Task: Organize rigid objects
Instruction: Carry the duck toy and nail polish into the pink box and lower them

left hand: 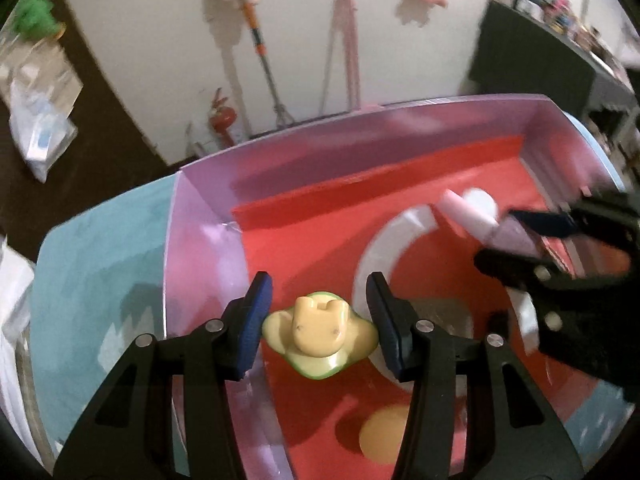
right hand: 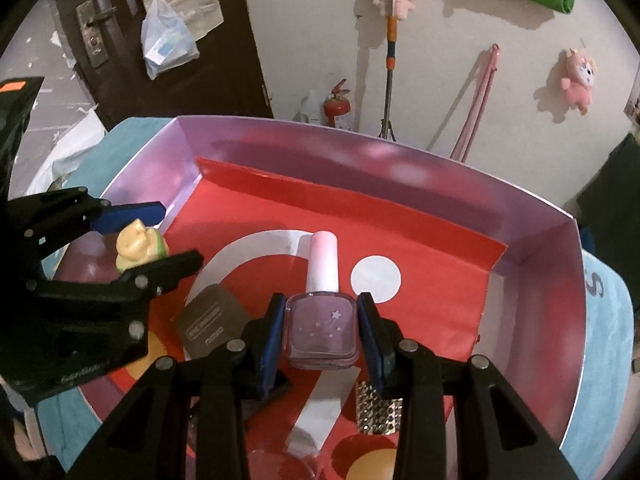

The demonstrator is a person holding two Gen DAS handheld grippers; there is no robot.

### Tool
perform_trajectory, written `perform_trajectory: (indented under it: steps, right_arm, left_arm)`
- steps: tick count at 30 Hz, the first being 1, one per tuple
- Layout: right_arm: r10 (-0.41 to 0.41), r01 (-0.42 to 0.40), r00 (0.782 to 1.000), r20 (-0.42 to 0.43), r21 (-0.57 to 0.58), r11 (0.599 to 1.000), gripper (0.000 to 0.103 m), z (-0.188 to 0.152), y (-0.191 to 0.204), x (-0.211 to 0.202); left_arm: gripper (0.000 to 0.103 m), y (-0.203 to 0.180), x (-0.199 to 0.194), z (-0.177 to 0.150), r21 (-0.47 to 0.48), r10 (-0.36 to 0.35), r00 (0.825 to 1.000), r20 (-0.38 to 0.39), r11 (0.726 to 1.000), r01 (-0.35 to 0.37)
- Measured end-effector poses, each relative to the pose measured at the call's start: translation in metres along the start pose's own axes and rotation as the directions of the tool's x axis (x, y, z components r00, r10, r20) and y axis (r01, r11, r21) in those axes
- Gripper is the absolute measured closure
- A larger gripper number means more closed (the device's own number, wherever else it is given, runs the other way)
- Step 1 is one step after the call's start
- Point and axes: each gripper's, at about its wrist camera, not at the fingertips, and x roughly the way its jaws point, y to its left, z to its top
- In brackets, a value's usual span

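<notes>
The right gripper [right hand: 322, 332] is clenching a square lilac glass nail-polish bottle [right hand: 322, 330] by its flat sides, above the pink-walled red-floored box [right hand: 536, 264], mid-floor; glass, slippery, breakable. The left gripper [left hand: 320, 320] is pinching a small yellow-green rigid figurine [left hand: 320, 334] near the box's left wall; light.

Two rigid items over the open box

Yellow animal figurine on a green base [left hand: 320, 330], upright, clamped at both sides near the left wall of the pink-walled, red-lined box [right hand: 440, 176]. Lilac nail polish bottle [right hand: 322, 330], pale pink cap pointing toward the far wall, gripped over the box's middle.
</notes>
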Motion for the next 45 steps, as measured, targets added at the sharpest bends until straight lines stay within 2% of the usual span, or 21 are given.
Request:
perform_trajectory:
  steps: [2,6,17,21,29,45]
  right_arm:
    - [0.010,-0.010,1.000,-0.009,0.014,1.000,0.065,0.000,-0.003,0.004]
    - [-0.007,0.007,1.000,-0.022,-0.005,1.000,0.065,0.000,0.000,0.009]
    - [-0.025,0.024,0.999,-0.027,-0.039,0.999,0.065,0.000,0.010,0.012]
    - [-0.026,0.025,0.999,-0.027,-0.042,0.999,0.065,-0.002,0.010,0.012]
    - [-0.028,0.027,0.999,-0.029,-0.048,0.999,0.065,-0.004,0.010,0.013]
    - [-0.057,0.054,0.997,-0.046,-0.067,0.996,0.065,-0.005,0.014,0.019]
  left_arm:
    - [0.056,0.004,0.006,0.002,-0.034,0.026,1.000,0.001,0.999,-0.026]
    - [0.056,0.002,0.009,0.003,-0.032,0.060,0.998,0.010,0.998,-0.060]
    - [0.056,0.001,-0.003,-0.011,-0.010,0.004,1.000,-0.001,1.000,-0.004]
    - [0.056,-0.004,-0.009,-0.015,0.017,0.026,0.999,0.027,1.000,-0.026]
    - [0.056,-0.014,0.005,-0.017,0.042,0.025,1.000,-0.016,0.999,-0.025]
    - [0.055,-0.015,0.000,-0.022,0.069,0.028,1.000,-0.012,0.997,-0.027]
